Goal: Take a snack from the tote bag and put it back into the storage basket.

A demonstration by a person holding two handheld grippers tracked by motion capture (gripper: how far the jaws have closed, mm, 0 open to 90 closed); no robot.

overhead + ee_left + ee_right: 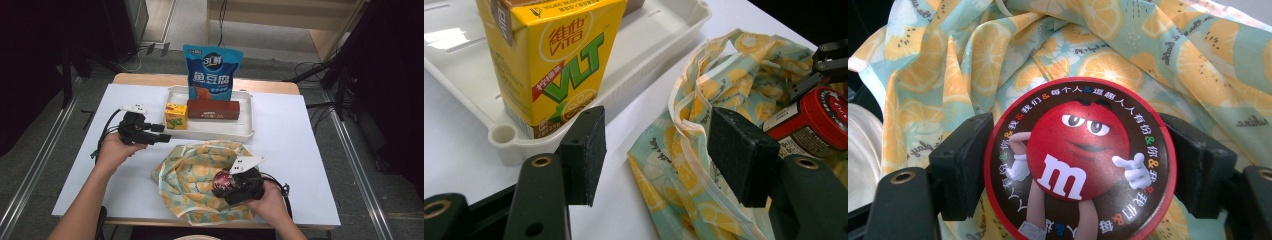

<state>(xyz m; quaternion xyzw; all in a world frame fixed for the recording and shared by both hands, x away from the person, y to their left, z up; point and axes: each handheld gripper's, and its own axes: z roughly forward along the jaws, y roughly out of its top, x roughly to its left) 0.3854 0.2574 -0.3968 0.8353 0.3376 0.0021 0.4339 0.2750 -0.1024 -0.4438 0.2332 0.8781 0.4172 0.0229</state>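
A cloth bag (195,175) printed with orange slices lies open on the white table near its front edge. Inside it rests a red-lidded M&M's can (223,182), lid toward me. My right gripper (231,189) is open, and the can (1078,160) sits between its two pads (965,165) over the bag's cloth (1128,45). My left gripper (162,137) hovers left of the bag, open and empty. Along its jaws (656,150) I see the bag's edge (694,165), the can (819,120) and a yellow lemon-tea carton (554,55).
A white tray (245,131) behind the bag holds the yellow carton (176,116), a long brown box (213,109) and a blue snack pouch (212,72) standing upright. Cables trail from both grippers. Floor rails run along both sides of the table.
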